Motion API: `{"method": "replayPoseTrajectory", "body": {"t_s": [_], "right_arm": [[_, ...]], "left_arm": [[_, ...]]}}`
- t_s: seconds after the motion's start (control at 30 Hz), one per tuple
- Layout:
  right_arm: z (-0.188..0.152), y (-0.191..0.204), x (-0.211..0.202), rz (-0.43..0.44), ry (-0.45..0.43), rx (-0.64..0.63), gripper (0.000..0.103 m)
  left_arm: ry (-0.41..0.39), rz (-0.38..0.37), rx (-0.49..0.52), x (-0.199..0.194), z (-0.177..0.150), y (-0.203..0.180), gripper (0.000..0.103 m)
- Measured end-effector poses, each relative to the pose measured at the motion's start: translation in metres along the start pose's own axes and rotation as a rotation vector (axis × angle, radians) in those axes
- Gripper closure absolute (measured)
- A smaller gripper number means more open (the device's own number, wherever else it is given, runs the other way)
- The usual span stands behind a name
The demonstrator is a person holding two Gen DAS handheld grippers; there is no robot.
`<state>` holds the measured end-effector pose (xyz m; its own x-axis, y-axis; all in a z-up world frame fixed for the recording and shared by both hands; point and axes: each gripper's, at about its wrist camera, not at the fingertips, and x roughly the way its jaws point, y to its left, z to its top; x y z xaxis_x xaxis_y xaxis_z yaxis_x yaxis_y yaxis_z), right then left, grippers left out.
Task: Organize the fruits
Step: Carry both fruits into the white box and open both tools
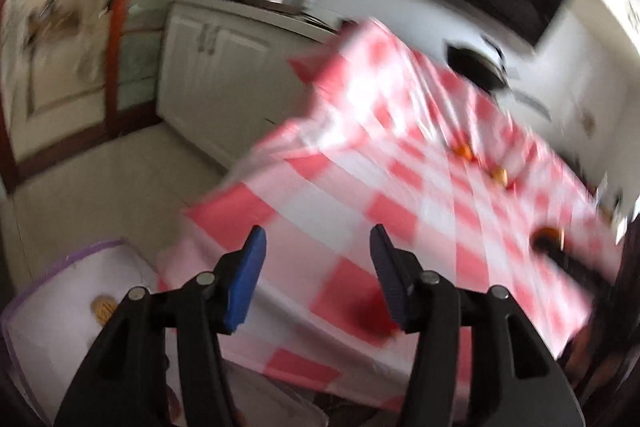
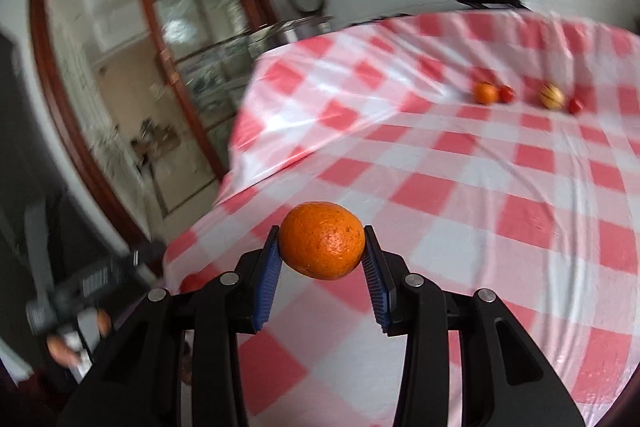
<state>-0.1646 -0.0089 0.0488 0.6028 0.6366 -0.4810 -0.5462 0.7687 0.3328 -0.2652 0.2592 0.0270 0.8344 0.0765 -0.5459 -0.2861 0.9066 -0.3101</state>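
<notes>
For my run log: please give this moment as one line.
right gripper: shut on orange | left gripper: open, holds nothing | checked tablecloth: four small fruits far

the left gripper is a black plastic frame with two angled arms on each side, each arm capped by a round silver screw head. its fingers carry bright blue pads, the right-hand pad looking darker (it sits in shade). slotted cut-outs show low in the outer arms.

the right gripper has the same build: matte black arms, four silver screw heads in a row, and blue ribbed pads with fine ridges along the inner faces. an oblong slot is cut in the outer right arm.
</notes>
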Motion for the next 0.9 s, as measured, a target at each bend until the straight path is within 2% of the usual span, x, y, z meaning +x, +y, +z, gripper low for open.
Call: {"method": "replayPoseTrajectory", "body": {"t_s": [0.13, 0.17, 0.4, 0.57, 0.63, 0.7, 0.73, 0.9], "right_arm": [[-0.001, -0.025, -0.004, -0.031, 0.002, 0.069, 0.063], [-0.003, -0.027, -0.004, -0.035, 0.005, 0.072, 0.063], [-0.011, -0.021, 0.004, -0.034, 0.036, 0.043, 0.063], [-0.013, -0.017, 0.006, -0.032, 0.041, 0.027, 0.063], [-0.013, -0.016, 0.006, -0.031, 0.04, 0.028, 0.063], [-0.013, -0.016, 0.006, -0.032, 0.041, 0.022, 0.063], [-0.013, -0.015, 0.006, -0.034, 0.042, 0.017, 0.063], [-0.018, -0.003, 0.011, -0.021, 0.054, -0.024, 0.063]], "left_arm": [[0.041, -0.028, 0.131, 0.011, -0.018, -0.03, 0.048], [0.045, -0.034, 0.146, 0.014, -0.02, -0.033, 0.045], [0.062, -0.025, 0.268, 0.022, -0.032, -0.059, 0.045], [0.09, -0.036, 0.289, 0.033, -0.034, -0.065, 0.045], [0.093, -0.037, 0.305, 0.037, -0.033, -0.069, 0.052], [0.089, -0.028, 0.307, 0.039, -0.033, -0.069, 0.067], [0.085, -0.024, 0.314, 0.039, -0.033, -0.069, 0.071], [0.046, -0.01, 0.297, 0.032, -0.031, -0.058, 0.072]]}}
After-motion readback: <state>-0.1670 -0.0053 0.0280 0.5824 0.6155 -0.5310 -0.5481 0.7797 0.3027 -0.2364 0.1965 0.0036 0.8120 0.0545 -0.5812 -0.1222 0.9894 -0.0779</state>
